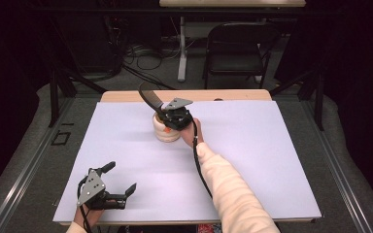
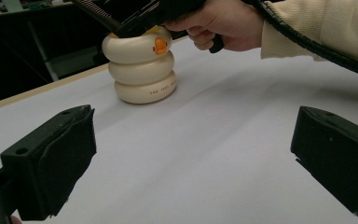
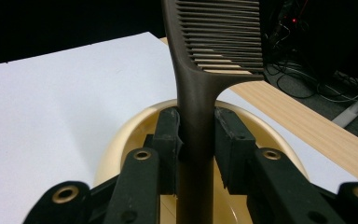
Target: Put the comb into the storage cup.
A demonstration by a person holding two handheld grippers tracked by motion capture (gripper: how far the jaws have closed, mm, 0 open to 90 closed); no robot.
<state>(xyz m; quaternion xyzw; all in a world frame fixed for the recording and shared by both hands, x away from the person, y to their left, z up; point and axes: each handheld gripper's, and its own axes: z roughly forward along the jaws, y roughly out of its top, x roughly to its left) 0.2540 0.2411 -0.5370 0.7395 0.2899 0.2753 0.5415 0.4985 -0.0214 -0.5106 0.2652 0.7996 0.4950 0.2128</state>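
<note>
The right gripper (image 1: 167, 116) hangs over the cream holder (image 1: 165, 130), a squat pot shaped like three stacked rings that stands on the far middle of the white tabletop (image 1: 252, 160). Its fingers (image 3: 167, 135) are drawn in close and clamp the handle of a dark comb (image 3: 200, 88) from both sides. In the right gripper view the comb stands upright between the pads, its toothed head above them and its handle running down into the holder's open mouth (image 3: 121, 140). How deep the handle reaches inside cannot be told. In the high view the comb (image 1: 150, 97) leans up and to the far left from the holder.

In the left gripper view the holder (image 2: 142, 65) shows a small orange mark near its top ring and a line of tiny print on the lowest ring, too small to read; the right hand (image 2: 223, 21) grips its tool just above.

The left gripper (image 1: 121, 182) rests at the near left corner of the tabletop, well apart from the holder. Its fingers (image 2: 56, 158) stand wide apart with nothing between them.
</note>
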